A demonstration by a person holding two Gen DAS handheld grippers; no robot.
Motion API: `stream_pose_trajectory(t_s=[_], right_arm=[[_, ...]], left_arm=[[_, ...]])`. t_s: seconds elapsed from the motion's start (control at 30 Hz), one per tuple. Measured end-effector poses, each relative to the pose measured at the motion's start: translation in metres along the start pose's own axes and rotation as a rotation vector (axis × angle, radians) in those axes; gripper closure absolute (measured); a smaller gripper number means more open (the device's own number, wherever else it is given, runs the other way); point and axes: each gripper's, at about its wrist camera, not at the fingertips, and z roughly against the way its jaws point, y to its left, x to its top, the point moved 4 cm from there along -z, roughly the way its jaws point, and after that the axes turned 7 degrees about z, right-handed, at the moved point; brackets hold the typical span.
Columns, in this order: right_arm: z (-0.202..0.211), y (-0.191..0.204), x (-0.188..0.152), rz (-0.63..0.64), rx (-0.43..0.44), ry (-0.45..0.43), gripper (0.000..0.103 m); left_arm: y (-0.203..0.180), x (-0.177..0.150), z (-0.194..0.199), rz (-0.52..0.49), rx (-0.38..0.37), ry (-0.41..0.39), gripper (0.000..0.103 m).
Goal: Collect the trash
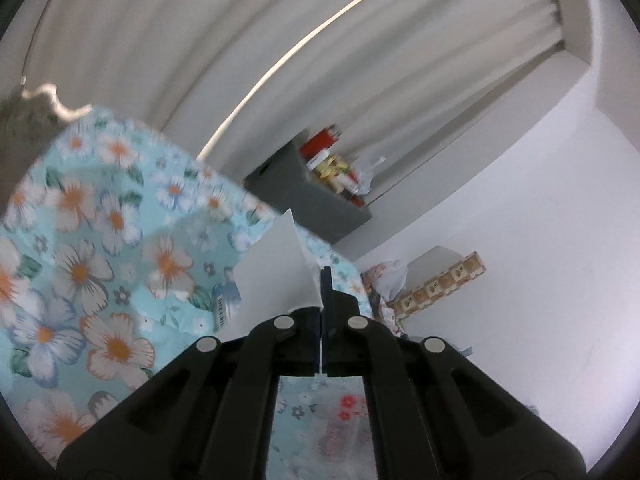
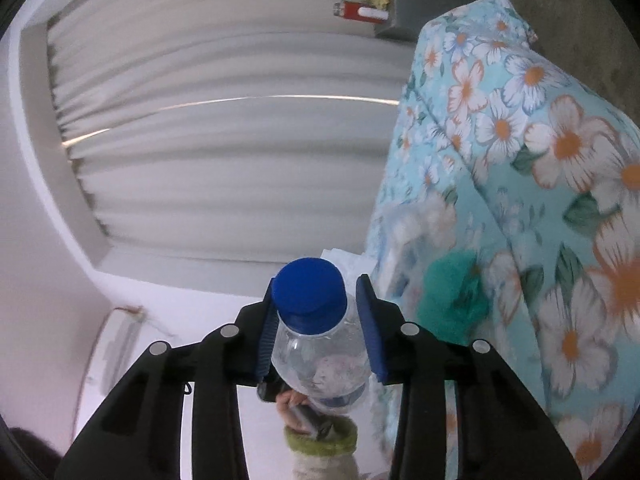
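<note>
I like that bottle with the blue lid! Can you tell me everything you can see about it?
The bottle is clear plastic with a big round blue cap, screwed on. It looks empty, with a pale label and a blue band low on its body. It sits between the blue pads of the right claw, cap pointing away from the camera. The left pad presses its shoulder; the right pad seems to touch it too. Below it, a hand shows.

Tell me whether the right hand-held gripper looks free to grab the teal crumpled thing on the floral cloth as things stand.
Probably not yet. The right hand-held gripper already has a clear bottle with a blue cap between its fingers. The teal crumpled thing lies uncovered on the floral cloth beside it.
</note>
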Motion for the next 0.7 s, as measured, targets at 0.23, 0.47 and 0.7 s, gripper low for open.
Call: stream_pose_trajectory(t_s=[0.23, 0.47, 0.7], right_arm=[[0.049, 0.014, -0.045, 0.051, 0.012, 0.13, 0.07], [0.073, -0.018, -0.067, 0.06, -0.205, 0.298, 0.071], [0.042, -0.053, -0.039, 0.149, -0.527, 0.345, 0.07]], left_arm=[[-0.051, -0.016, 0.073, -0.142, -0.035, -0.034, 0.103], [-0.082, -0.08, 0.101, -0.298, 0.026, 0.07, 0.103], [-0.078, -0.186, 0.057, -0.351, 0.043, 0.281, 0.103]])
